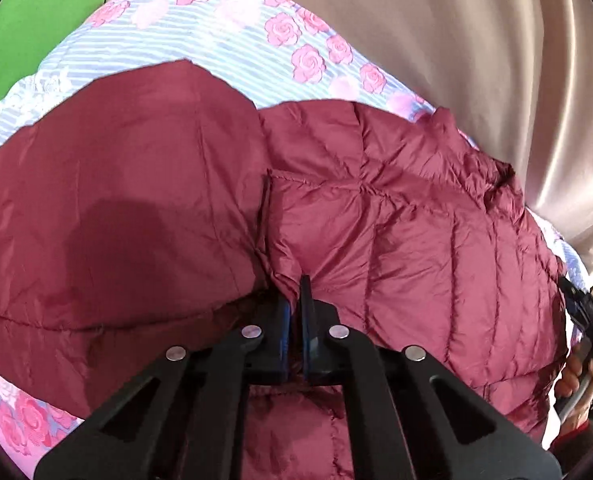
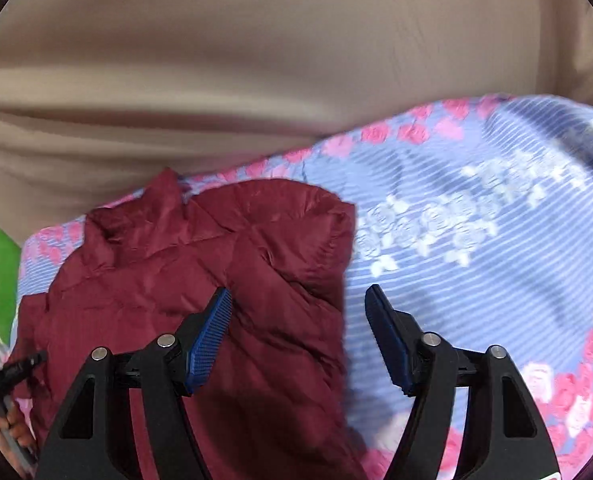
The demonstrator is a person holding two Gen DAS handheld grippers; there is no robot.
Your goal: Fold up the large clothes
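Observation:
A dark red quilted down jacket [image 1: 396, 216] lies on a bed covered with a blue-striped sheet with pink roses [image 1: 224, 36]. My left gripper [image 1: 295, 300] is shut on a fold of the jacket near its front edge, with smooth lining to the left. In the right wrist view the jacket [image 2: 200, 280] lies at the left with its collar toward the far side. My right gripper [image 2: 298, 300] is open and empty, above the jacket's right edge and the sheet [image 2: 476, 272]. The right gripper also shows at the right edge of the left wrist view [image 1: 588, 320].
A beige curtain [image 2: 256, 60] hangs along the far side of the bed. A green object [image 1: 36, 16] sits beyond the sheet's far left corner. The left gripper's handle and a hand show at the left edge of the right wrist view [image 2: 0, 380].

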